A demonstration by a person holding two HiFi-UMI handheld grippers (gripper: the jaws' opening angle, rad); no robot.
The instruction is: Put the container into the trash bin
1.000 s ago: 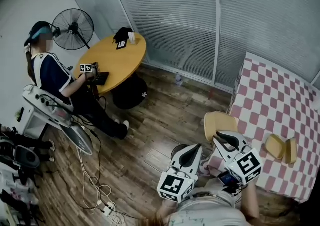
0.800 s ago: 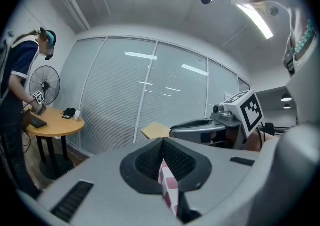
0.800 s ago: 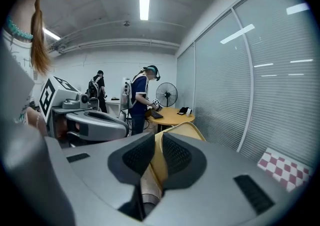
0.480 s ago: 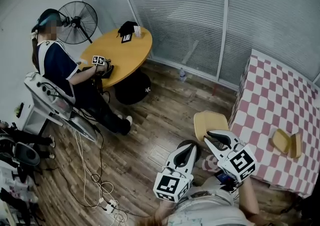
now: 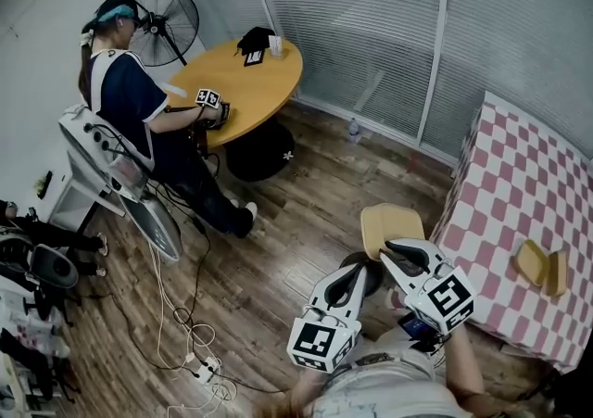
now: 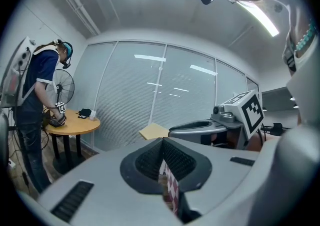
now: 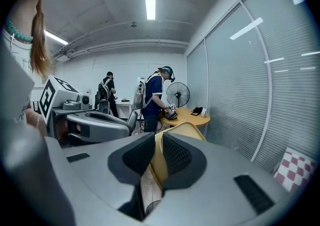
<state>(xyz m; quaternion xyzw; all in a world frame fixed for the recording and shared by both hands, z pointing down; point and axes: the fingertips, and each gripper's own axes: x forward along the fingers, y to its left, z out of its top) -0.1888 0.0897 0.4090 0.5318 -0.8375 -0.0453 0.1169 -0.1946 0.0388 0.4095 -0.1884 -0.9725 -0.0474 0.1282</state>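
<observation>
My right claw (image 7: 156,145) is clamped on the yellow container (image 5: 389,224) above the wooden floor (image 5: 306,212), beside the checkered worktop (image 5: 519,194). My left claw (image 6: 162,145) is pressed together on nothing.

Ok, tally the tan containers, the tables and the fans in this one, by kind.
Tan containers: 2
Tables: 2
Fans: 1
Total: 5
</observation>
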